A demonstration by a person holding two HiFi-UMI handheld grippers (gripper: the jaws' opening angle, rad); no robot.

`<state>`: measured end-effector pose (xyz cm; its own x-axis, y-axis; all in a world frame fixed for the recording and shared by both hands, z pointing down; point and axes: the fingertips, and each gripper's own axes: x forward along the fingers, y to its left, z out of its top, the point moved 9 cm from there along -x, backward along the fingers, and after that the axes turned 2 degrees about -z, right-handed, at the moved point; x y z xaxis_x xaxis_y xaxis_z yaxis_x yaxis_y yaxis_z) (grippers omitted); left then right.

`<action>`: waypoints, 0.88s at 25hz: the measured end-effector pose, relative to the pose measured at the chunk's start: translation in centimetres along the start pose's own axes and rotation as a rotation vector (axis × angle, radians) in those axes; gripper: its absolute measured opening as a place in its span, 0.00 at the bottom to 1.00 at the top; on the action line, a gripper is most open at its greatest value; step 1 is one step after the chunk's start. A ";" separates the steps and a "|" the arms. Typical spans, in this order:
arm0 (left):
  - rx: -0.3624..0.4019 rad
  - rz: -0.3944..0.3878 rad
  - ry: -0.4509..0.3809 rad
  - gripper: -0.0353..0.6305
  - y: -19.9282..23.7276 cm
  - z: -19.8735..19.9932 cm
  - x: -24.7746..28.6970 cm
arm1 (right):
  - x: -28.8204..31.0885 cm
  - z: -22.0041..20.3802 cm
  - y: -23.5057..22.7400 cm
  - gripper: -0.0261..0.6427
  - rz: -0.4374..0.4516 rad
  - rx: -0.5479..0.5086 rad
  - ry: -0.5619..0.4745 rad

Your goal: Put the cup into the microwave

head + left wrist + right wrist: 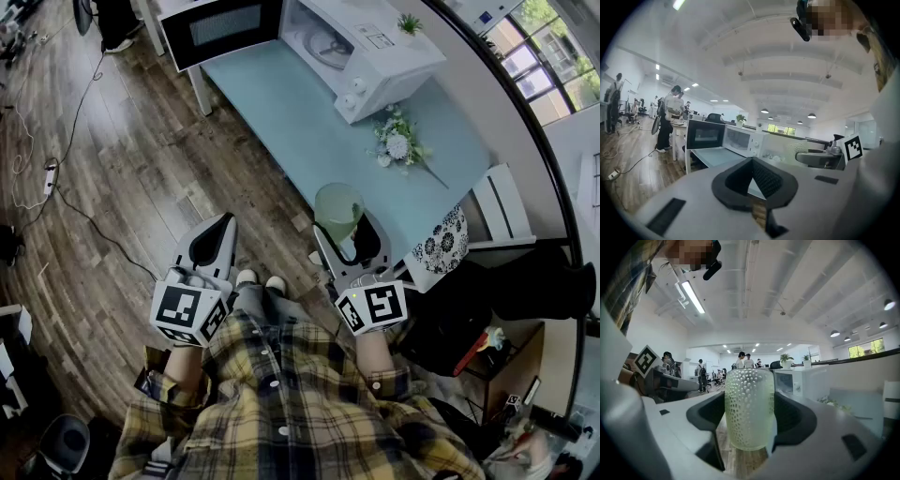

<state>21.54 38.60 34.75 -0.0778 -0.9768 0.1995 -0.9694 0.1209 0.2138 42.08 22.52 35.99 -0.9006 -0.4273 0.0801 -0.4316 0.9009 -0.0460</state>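
Observation:
A pale green dimpled cup (338, 212) stands upright between the jaws of my right gripper (351, 236), which is shut on it and holds it in the air by the near end of the table. In the right gripper view the cup (749, 408) fills the gap between the black pads. The white microwave (361, 47) sits at the table's far end with its dark door (225, 28) swung open to the left. My left gripper (214, 246) hangs over the wooden floor left of the cup, its jaws (752, 161) together and empty.
The light blue table (309, 131) carries a spray of white flowers (396, 142) near the microwave. A white chair (497, 202) with a floral cushion (441, 246) stands at the right. A power strip (51, 173) and cable lie on the floor. People stand far off.

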 end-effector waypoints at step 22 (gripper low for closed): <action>0.006 -0.010 0.031 0.04 6.8 0.8 1.8 | 6.3 0.6 3.0 0.53 0.004 0.010 -0.024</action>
<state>14.59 37.57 35.81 -0.0605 -0.9719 0.2274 -0.9714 0.1097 0.2105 35.12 22.44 35.78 -0.9033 -0.4252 0.0561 -0.4281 0.9020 -0.0562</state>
